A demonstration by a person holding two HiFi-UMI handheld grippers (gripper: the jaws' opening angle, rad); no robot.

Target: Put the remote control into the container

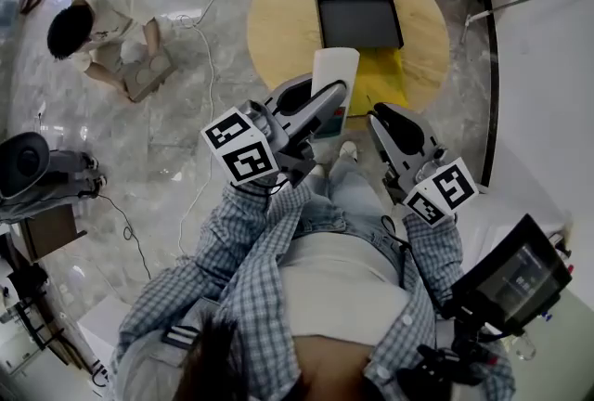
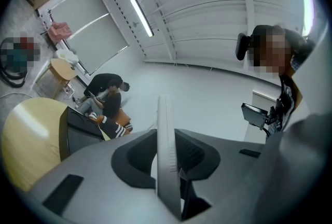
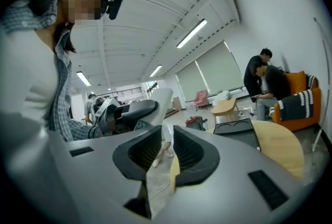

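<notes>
The left gripper (image 1: 320, 107) has its jaws closed on the remote (image 1: 336, 74), a white slab. In the left gripper view the remote stands edge-on between the two pads, gripped at its near part, and its free end juts out past the jaw tips.

In the head view the remote is in the air over the near edge of the round table (image 1: 278, 19). It overlaps a yellow sheet (image 1: 380, 79) that pokes out from under the container (image 1: 362, 23). The remote's far end points at the container and comes up to its near rim in the picture. It is not inside.

The container is a black tray lying in the middle of the table, running from the near side to the far side. It has two round hollows along its far end, and nothing lies in it.

The right gripper (image 1: 385, 125) is just right of the left one, short of the table's near edge and apart from the remote. Its jaws stand a narrow gap apart with nothing between them; in the right gripper view only floor shows through the gap. That view also shows the left gripper with the remote off to the left, and the container on the table to the right.
</notes>
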